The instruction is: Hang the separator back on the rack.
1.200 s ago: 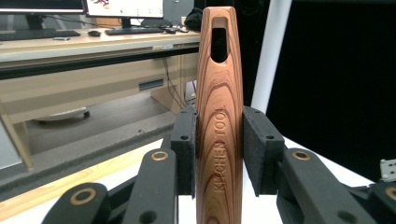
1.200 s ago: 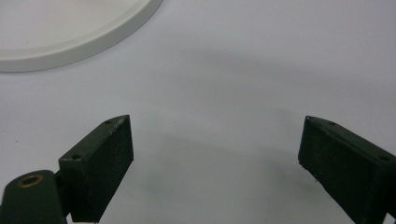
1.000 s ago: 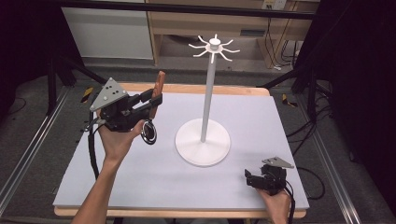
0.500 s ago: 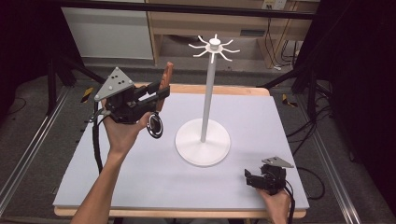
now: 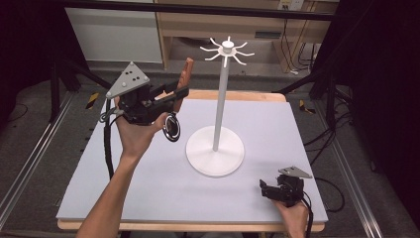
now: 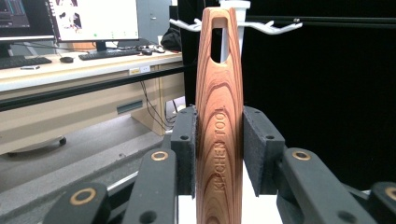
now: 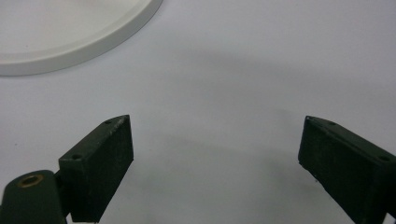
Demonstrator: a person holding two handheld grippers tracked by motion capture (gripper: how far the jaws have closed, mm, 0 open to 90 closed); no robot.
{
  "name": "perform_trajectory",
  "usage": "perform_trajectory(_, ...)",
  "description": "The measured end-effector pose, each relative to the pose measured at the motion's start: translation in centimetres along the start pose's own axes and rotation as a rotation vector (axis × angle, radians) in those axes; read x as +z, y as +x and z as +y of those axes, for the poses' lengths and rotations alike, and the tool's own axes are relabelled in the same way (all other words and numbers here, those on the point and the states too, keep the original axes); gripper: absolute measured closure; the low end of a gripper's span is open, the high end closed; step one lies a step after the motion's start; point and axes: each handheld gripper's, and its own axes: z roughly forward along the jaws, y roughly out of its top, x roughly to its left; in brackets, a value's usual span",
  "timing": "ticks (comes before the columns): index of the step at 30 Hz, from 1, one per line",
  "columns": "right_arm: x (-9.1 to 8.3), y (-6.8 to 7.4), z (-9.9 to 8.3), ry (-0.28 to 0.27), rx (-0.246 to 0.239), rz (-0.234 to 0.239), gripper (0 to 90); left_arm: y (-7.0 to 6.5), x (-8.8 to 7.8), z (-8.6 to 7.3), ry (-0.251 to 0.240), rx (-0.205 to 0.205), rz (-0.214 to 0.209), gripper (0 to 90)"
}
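The left tool (image 5: pixel 171 96) was clamped on a wooden kitchen utensil (image 6: pixel 219 121), its pads (image 6: pixel 187 149) pressing both sides of the handle. In the high view the utensil (image 5: pixel 187 74) stood raised above the counter (image 5: pixel 297 129) at about ten o'clock from the white hook stand (image 5: pixel 221 99). The handle's hanging slot (image 6: pixel 219 39) pointed up, level with the stand's hooks (image 6: pixel 275 27) in the left gripper view. A black ring (image 5: pixel 172 127) hung beneath the left hand (image 5: pixel 136 131).

The right tool (image 7: pixel 212 154) rested low near the counter's five o'clock corner, jaws apart and empty, beside the stand's base (image 7: pixel 70 32).

Assessment: the carry-to-stand step was in hand. The next move called for aligning the slot with one hook tip, threading it over, then releasing.
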Motion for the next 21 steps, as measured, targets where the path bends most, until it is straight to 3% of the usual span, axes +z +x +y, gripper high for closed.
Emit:
perform_trajectory(10, 0.0, 0.0, 0.0, -0.001, 0.001, 0.0, 10.6, -0.3, 0.8, 0.8, -0.003, 0.003, -0.017, 67.1)
perform_trajectory(21, 0.0, 0.0, 0.0, 0.0, 0.007, 0.001, 10.6, -0.5, 1.6, 1.4, 0.006, 0.012, -0.009, 67.1)
